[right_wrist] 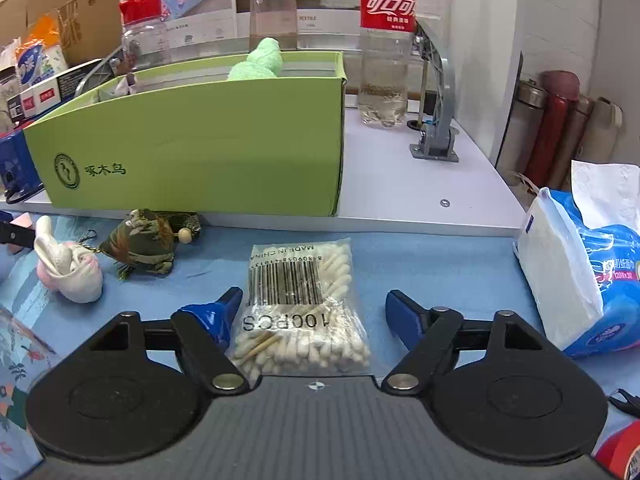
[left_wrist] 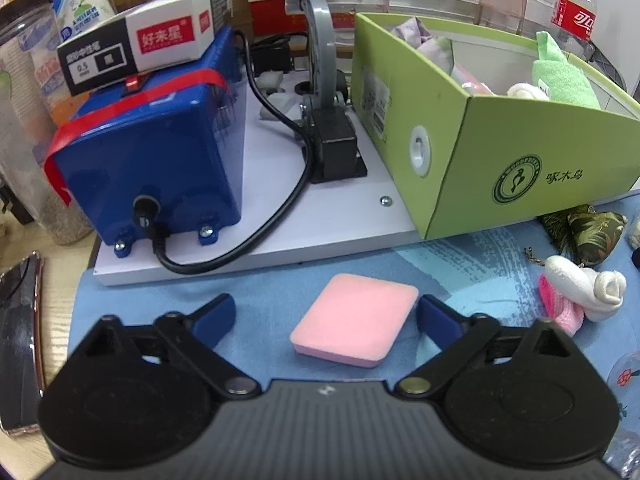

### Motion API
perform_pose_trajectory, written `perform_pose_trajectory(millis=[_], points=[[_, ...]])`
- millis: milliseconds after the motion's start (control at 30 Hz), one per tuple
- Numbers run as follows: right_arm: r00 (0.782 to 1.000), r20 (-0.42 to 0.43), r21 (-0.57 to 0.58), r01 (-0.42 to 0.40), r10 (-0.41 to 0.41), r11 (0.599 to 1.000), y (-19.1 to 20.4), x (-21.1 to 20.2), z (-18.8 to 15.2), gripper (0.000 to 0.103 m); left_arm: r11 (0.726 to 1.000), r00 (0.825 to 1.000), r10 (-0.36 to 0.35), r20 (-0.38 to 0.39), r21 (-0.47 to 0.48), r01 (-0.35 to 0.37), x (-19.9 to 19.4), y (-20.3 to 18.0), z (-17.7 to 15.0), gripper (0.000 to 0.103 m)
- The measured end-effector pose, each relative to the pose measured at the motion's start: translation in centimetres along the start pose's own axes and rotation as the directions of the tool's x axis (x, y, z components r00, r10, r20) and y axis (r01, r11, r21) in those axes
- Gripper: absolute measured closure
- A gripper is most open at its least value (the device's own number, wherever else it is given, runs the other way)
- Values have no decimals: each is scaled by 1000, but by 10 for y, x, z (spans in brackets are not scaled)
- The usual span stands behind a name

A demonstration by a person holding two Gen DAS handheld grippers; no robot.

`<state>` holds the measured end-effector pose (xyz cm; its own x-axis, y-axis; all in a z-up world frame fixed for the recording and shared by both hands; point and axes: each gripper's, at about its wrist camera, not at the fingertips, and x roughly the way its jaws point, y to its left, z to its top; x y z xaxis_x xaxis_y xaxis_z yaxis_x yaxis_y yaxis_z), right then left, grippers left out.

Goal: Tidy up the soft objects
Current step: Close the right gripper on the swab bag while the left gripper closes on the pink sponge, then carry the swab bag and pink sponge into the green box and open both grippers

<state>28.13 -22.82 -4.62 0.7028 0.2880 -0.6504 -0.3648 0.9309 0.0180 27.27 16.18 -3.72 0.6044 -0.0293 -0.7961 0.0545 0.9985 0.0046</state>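
Note:
A pink sponge (left_wrist: 356, 320) lies flat on the blue cloth between the spread blue fingertips of my left gripper (left_wrist: 326, 316), which is open. A clear bag of cotton swabs (right_wrist: 298, 312) lies between the fingertips of my right gripper (right_wrist: 314, 312), also open. The green cardboard box (left_wrist: 460, 128) (right_wrist: 192, 148) stands on a white platform and holds a green towel (left_wrist: 560, 72) (right_wrist: 258, 62), white rolled socks (left_wrist: 524, 91) and pale cloths. Outside it lie a white-and-pink rolled sock (left_wrist: 580, 292) (right_wrist: 68, 266) and a dark patterned sachet (left_wrist: 588, 232) (right_wrist: 142, 242).
A blue machine (left_wrist: 156, 152) with a black cable and a pen box (left_wrist: 144, 36) on top stands left of the box. A grey bracket (right_wrist: 436, 92), cola bottle (right_wrist: 386, 48), tissue pack (right_wrist: 580, 264) and flasks (right_wrist: 556, 128) sit right. A phone (left_wrist: 20, 336) lies far left.

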Motion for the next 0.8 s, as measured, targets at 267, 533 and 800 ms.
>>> perform_pose_trajectory(millis=[267, 533, 800], points=[[993, 21, 25, -116, 116, 993, -6, -41, -15, 78, 997, 1000, -14, -22, -76, 12, -44, 10, -14, 60], [963, 205, -5, -175, 173, 984, -10, -83, 49, 78, 995, 992, -78, 94, -48, 83, -104, 6, 29, 60], [959, 217, -136, -155, 182, 979, 15, -23, 155, 77, 990, 975, -138, 173, 28, 135, -92, -39, 124, 60]])
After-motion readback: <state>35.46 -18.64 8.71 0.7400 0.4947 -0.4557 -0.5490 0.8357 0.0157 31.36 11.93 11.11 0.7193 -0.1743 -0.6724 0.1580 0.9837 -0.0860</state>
